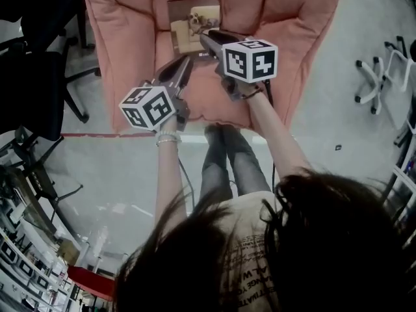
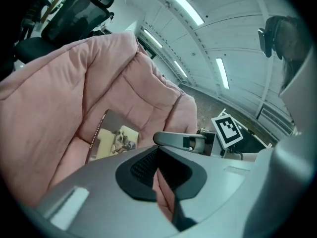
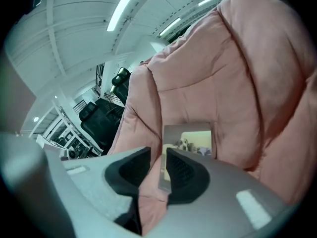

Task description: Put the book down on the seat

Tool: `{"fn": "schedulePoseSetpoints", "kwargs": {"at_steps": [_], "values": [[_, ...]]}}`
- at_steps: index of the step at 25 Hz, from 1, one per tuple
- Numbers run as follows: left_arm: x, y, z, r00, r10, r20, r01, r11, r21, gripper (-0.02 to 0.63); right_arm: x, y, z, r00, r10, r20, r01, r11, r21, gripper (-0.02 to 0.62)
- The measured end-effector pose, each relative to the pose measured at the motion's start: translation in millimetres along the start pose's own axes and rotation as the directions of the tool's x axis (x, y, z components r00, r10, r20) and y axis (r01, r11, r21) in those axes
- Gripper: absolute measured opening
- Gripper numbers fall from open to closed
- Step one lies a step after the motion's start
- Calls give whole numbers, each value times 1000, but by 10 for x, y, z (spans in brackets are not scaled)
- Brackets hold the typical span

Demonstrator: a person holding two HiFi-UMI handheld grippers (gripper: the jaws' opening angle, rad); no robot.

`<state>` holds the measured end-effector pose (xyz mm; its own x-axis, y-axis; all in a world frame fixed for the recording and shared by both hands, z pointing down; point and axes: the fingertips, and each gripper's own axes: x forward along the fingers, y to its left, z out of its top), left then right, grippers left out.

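The book (image 1: 195,25), with a photo of dogs on its cover, rests on the seat of a pink padded chair (image 1: 123,51) and leans against the backrest. My right gripper (image 1: 205,39) reaches to the book's lower edge. In the right gripper view the book (image 3: 190,140) has its lower left corner between the jaws of this gripper (image 3: 157,163). That corner lies close to the right pad with a narrow gap left, so the gripper is open. My left gripper (image 1: 184,65) hovers shut over the seat front with nothing in it. From the left gripper (image 2: 158,155) the book (image 2: 116,140) lies ahead.
Black office chairs (image 1: 32,57) stand left of the pink chair. A white chair base (image 1: 377,83) is on the floor at the right. A red floor line (image 1: 84,135) runs under the seat front. The person's legs (image 1: 227,161) stand before the seat.
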<state>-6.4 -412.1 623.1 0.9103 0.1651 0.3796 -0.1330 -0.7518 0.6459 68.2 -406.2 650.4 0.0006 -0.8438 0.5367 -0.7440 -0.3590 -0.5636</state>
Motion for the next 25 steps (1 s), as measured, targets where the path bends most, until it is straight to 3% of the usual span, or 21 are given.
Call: {"fn": "schedulePoseSetpoints", "kwargs": {"at_steps": [25], "values": [[-775,-1285,411,994,-56,94,50,996,70,-11,-1336,1205,432,984,122,132,-109,989,-99,3]]}}
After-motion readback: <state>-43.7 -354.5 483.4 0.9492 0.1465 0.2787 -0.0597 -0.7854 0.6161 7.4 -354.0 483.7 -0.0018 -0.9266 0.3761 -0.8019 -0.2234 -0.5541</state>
